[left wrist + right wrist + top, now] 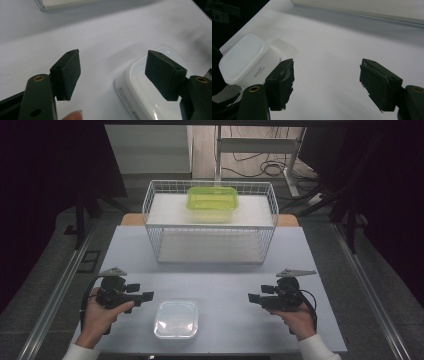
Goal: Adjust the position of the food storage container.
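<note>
1. I hold a two-jaw gripper in each hand above a pale grey surface (225, 270), forearms coming in from its near edge.
2. My left gripper (145, 296) sits near the near-left corner, its jaws apart with nothing between them.
3. My right gripper (252, 297) sits near the near-right corner, jaws also apart and empty.
4. A clear plastic container with a lid (175, 319) rests at the middle of the near edge, between the two grippers and touching neither.
5. In the left gripper view that container (150, 92) lies just behind and below the right-hand jaw; in the right gripper view it (247, 60) lies beyond the left-hand jaw.
6. A white wire basket (155, 227) stands at the far middle of the surface.
7. A yellow-green lidded box (212, 202) sits on the basket's upper shelf, toward its far side.
</note>
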The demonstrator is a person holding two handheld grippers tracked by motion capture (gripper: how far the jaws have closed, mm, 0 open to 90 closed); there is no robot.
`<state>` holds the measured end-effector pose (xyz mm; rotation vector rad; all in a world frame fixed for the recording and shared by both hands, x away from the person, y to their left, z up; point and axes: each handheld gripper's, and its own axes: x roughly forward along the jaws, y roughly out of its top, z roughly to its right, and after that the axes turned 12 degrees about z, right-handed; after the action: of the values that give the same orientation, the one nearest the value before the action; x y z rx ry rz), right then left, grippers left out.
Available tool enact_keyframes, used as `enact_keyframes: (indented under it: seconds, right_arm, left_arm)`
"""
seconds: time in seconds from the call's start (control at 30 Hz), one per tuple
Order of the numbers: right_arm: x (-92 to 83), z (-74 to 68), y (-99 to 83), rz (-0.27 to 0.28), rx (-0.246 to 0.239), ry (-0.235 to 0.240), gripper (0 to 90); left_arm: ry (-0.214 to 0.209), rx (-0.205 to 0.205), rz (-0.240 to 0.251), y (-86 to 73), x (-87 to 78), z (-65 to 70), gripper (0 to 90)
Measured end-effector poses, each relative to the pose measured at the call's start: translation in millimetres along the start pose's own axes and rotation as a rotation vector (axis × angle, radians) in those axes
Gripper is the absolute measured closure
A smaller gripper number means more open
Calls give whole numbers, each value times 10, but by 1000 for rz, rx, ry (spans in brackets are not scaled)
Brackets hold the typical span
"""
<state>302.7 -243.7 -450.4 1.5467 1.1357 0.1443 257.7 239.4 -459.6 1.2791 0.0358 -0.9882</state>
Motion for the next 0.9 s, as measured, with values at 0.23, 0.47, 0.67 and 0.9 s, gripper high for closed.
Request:
enact_keyframes:
  seconds: [0.23,0.47,0.67,0.9]
  right_arm:
    - [-24,8,-13,0,3,-3,275]
    - [-10,57,1,-9,4,-2,275]
    - [22,49,-2,-17,6,-4,275]
    - [26,52,-23,-25,3,-11,275]
  left_arm:
    - [18,9,-52,-103,-41,-19,313]
    - [35,27,-135,-306,-31,22,367]
    - [33,64,-233,-450,-6,128,581]
    - [5,82,-332,-567,28,283,861]
